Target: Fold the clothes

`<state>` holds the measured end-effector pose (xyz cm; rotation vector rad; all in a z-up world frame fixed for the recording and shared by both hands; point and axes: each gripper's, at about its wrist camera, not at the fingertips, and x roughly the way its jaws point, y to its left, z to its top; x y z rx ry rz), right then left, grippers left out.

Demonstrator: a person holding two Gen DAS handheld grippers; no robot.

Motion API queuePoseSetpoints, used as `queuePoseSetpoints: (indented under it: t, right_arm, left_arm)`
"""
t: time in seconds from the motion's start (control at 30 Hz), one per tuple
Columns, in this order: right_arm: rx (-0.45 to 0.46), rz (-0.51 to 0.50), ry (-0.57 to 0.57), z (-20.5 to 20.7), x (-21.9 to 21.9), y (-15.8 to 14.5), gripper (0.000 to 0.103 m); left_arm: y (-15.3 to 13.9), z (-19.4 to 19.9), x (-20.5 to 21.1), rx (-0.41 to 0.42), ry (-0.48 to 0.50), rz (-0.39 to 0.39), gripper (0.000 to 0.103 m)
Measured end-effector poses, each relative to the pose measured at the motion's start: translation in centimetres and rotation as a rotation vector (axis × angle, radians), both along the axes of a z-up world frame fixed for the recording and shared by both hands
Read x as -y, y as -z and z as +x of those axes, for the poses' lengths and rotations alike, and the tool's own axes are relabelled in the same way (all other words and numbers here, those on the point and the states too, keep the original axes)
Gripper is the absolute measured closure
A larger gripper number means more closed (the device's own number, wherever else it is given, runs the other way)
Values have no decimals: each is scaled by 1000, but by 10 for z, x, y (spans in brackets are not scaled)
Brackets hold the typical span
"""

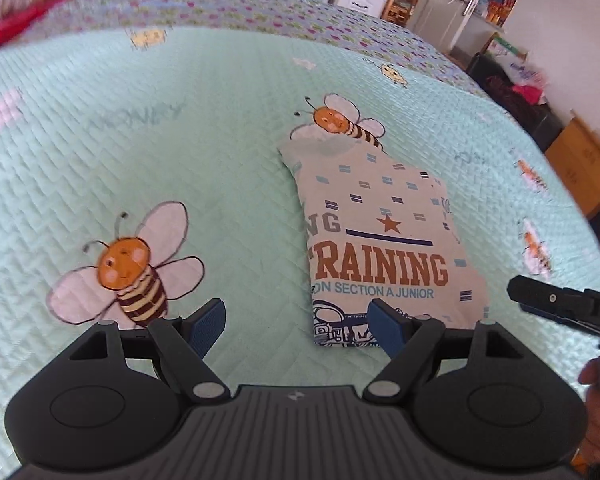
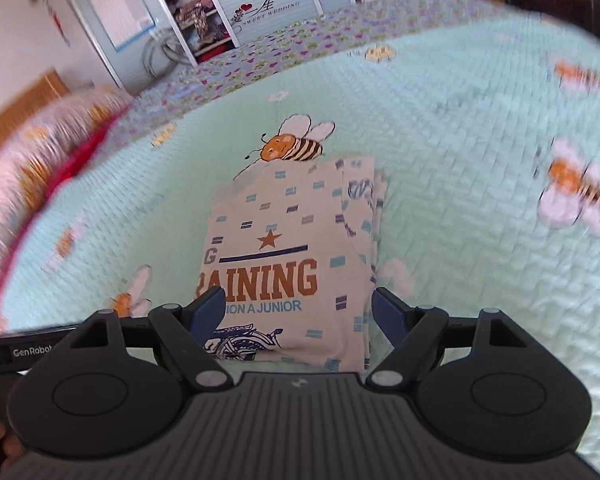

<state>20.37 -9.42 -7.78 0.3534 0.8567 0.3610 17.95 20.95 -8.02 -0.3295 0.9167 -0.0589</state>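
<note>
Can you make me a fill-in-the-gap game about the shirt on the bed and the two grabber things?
1. The big orange word printed on the folded shirt ends in the letters ____.
2. Above that word there is a small orange ____.
3. The green bedspread is decorated with cartoon ____.
4. The jaws of the left gripper and the right gripper are both ____, holding nothing.

Missing words: AINING; star; bees; open
</note>
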Motion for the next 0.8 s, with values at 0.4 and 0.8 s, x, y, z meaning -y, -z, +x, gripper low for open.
queuePoseSetpoints:
  t: [0.4,0.8]
  right_arm:
    - [-180,340,60,90,69,77,23]
    - [-227,591,56,157,61,103,22]
  left_arm:
    - [52,94,-18,-73,95,-178,22]
    - [60,89,-20,-89,167,-326,15]
